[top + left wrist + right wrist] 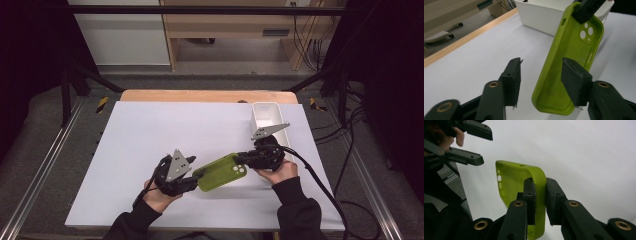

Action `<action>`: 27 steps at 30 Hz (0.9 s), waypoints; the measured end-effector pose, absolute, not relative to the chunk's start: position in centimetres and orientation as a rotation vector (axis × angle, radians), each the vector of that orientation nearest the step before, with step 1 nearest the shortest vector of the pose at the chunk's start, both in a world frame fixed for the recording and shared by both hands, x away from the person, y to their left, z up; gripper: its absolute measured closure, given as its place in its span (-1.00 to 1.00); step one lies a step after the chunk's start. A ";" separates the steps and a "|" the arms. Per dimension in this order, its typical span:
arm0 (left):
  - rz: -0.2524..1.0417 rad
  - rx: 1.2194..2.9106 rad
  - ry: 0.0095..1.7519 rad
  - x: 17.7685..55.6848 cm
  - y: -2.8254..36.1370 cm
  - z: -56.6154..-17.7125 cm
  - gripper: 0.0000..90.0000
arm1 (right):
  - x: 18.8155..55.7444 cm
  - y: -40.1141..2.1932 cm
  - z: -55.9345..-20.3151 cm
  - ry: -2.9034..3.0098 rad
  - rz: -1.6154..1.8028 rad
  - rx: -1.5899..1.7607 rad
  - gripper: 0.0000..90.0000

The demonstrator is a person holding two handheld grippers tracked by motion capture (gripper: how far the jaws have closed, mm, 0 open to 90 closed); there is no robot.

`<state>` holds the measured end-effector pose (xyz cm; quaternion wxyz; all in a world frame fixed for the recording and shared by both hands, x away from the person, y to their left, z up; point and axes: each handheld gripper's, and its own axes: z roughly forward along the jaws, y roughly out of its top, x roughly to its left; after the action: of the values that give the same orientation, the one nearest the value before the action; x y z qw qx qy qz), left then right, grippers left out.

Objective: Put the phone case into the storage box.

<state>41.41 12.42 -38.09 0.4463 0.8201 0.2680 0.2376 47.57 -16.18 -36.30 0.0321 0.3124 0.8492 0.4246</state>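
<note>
Fingers: right gripper (540, 195) pinches phone case (218, 172) | left gripper (541, 80) spread | case lengthwise between grippers

From my seat the white sheet (150, 135) lies bare across its whole left and far stretch, so either hand could sweep there freely. The white bin (267, 120) stands at the far right corner, just behind the right gripper (245, 159), blocking a straight push that way. Between the two grippers the green phone case (220, 172) spans the gap, hemming the left gripper (192, 175) on its right.
</note>
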 end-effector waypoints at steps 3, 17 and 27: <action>0.566 1.989 0.704 41.7 13.3 -38.0 -0.04 | 47.5 -16.3 -36.1 2.595 1.308 0.955 0.77; 0.566 1.875 0.829 42.9 17.4 -39.1 -0.42 | 47.0 -17.1 -35.1 2.527 1.296 0.909 0.77; 0.576 1.794 0.860 43.2 20.2 -40.1 -0.56 | 46.6 -17.5 -34.0 2.474 1.298 0.846 0.77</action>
<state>43.18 20.17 -40.10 0.5100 0.7450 0.3571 0.2392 46.57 -17.51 -34.00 0.1109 0.2880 0.8423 0.4419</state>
